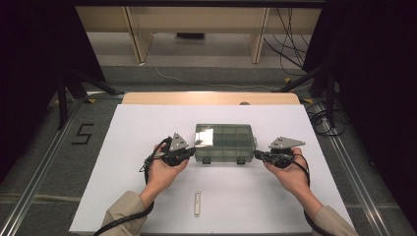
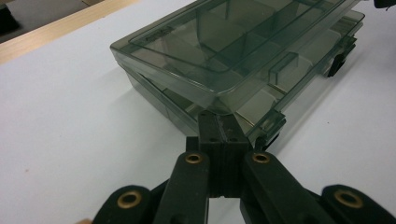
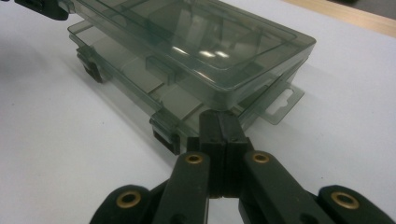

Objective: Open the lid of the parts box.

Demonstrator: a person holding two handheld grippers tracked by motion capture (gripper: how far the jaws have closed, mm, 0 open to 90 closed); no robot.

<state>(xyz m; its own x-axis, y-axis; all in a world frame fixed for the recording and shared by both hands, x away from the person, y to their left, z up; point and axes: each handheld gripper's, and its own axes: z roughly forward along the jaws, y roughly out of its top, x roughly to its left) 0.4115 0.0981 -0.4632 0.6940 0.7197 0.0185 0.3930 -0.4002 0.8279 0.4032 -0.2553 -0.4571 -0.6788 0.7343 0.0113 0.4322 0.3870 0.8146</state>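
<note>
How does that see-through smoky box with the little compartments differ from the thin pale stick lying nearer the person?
The smoky transparent plastic compartment box is broad, rectangular and dark-tinted; the thin pale stick is narrow, small and cream-coloured. The box sits mid-table between the left gripper and right gripper, whose shut tips meet its two near corners; the stick lies alone near the table's front edge. Both rest flat on the white tabletop.

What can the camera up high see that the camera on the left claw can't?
The high view shows the person's two hands, the right claw, a small pale bar lying near the table's front edge, and the floor with a number five marked on it.

The left claw view shows close-up detail: the left claw shut, its tips at a corner of the box, and the lid's ridges.

Both show the smoky see-through compartment box on the white table.
</note>
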